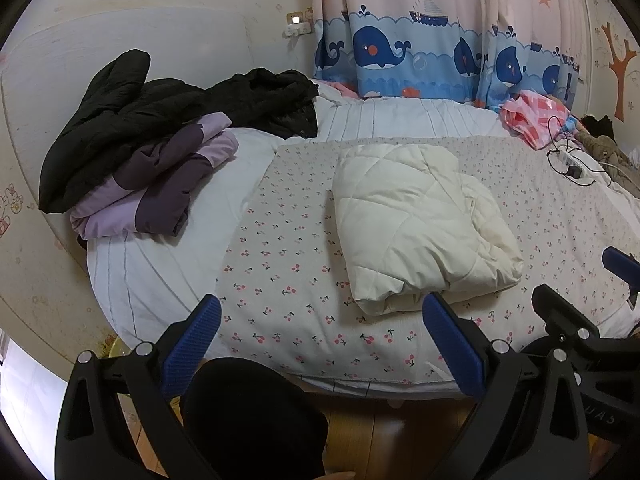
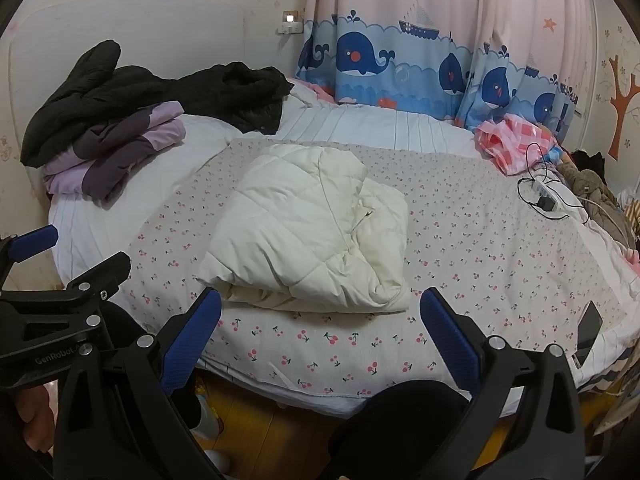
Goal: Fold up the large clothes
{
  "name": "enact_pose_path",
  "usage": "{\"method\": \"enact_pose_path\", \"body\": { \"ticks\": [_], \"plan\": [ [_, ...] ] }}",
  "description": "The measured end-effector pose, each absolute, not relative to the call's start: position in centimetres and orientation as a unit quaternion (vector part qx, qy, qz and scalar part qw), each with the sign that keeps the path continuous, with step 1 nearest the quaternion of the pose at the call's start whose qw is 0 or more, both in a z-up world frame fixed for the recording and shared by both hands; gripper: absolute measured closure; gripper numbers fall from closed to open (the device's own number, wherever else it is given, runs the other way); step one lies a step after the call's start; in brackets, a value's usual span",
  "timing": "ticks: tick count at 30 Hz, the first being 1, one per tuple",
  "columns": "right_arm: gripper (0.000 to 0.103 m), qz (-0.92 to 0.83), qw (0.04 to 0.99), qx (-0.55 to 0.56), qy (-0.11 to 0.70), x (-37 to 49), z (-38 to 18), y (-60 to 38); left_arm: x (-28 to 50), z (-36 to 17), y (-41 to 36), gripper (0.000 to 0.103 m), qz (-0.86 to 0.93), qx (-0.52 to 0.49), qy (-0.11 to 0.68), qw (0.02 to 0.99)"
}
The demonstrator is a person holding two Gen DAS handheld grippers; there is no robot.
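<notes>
A cream quilted jacket [image 1: 420, 220] [image 2: 316, 232] lies folded into a thick bundle on the cherry-print sheet [image 1: 288, 272] [image 2: 480, 240] of the bed. My left gripper [image 1: 322, 332] stands open just short of the bed's near edge, nothing between its blue pads. My right gripper [image 2: 320, 330] is open too, held back from the jacket's front edge. Each gripper shows at the side of the other's view. At the head of the bed lie a folded purple jacket [image 1: 156, 184] [image 2: 116, 152] and a heap of black coats [image 1: 160, 112] [image 2: 152, 92].
A pink checked bag [image 1: 536, 116] [image 2: 512, 140] and a power strip with cables [image 1: 572, 164] [image 2: 544, 196] sit at the far right of the bed. A dark phone [image 2: 588, 328] lies near the right corner. A whale-print curtain [image 1: 420, 52] hangs behind. Dark trouser legs [image 1: 252, 420] stand below me.
</notes>
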State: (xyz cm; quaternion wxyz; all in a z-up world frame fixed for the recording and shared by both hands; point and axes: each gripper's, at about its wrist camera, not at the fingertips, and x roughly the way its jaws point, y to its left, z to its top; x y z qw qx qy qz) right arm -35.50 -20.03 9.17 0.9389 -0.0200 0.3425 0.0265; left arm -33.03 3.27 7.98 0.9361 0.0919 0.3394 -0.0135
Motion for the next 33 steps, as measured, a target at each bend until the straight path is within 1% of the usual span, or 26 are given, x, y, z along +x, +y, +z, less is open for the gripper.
{"method": "enact_pose_path", "body": {
  "ticks": [22, 29, 33],
  "plan": [
    [0.007, 0.029, 0.936, -0.017, 0.351, -34.6, 8.4, -20.9, -32.4, 7.2, 2.7, 0.006, -0.012, 0.098, 0.346, 0.933],
    [0.007, 0.029, 0.932, -0.005, 0.361, -33.3, 7.6, -21.8, -30.8, 6.4, 1.9, 0.006, -0.014, 0.101, 0.363, 0.926],
    [0.007, 0.029, 0.931, 0.006, 0.365, -32.3, 7.2, -22.6, -29.5, 6.0, 1.6, 0.006, -0.024, 0.083, 0.379, 0.921]
  ]
}}
